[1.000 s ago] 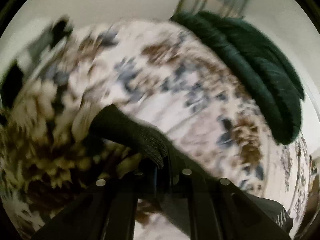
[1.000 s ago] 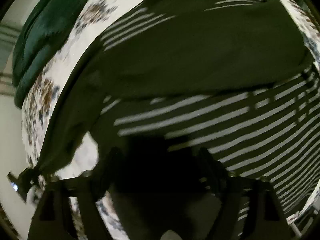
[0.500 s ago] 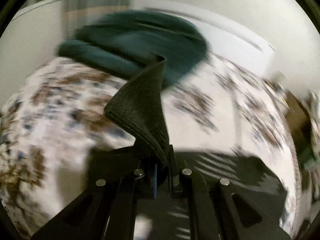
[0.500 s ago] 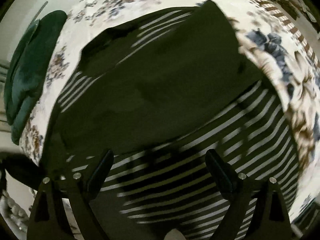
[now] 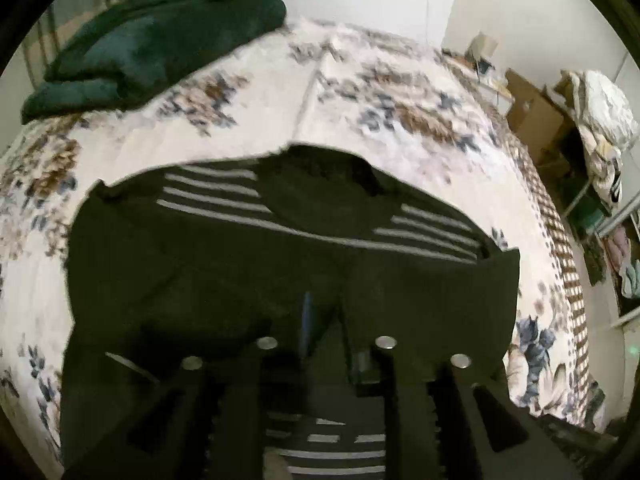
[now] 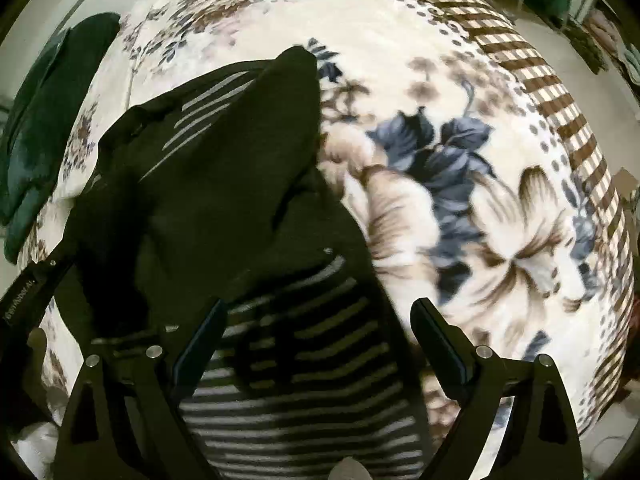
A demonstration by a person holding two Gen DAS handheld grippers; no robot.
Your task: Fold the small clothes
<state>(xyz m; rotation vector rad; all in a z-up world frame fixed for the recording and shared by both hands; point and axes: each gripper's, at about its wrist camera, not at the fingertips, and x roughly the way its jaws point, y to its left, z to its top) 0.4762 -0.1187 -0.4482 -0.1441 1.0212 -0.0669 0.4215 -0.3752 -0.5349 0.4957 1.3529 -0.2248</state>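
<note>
A black garment with thin white stripes (image 5: 240,272) lies flat on the floral bedspread (image 5: 360,112). Both sleeves are folded in over its body. My left gripper (image 5: 326,320) hovers low over the middle of the folded cloth. Its jaws are opening, a narrow gap shows, and the black sleeve lies loose under them. In the right wrist view the garment (image 6: 224,184) runs from the upper left down under my right gripper (image 6: 318,308). That gripper stands wide open above the striped hem with nothing between its fingers.
A dark green blanket (image 5: 152,36) is heaped at the bed's far left corner, also seen as the green blanket (image 6: 36,120). Cardboard boxes (image 5: 532,112) and a rack with piled laundry (image 5: 600,120) stand past the bed's right edge. The bedspread (image 6: 440,160) is bare to the garment's right.
My left gripper swung the black sleeve across the bed and over the garment, then its jaws parted off the cloth. My right gripper stayed open and slid toward the garment's right side.
</note>
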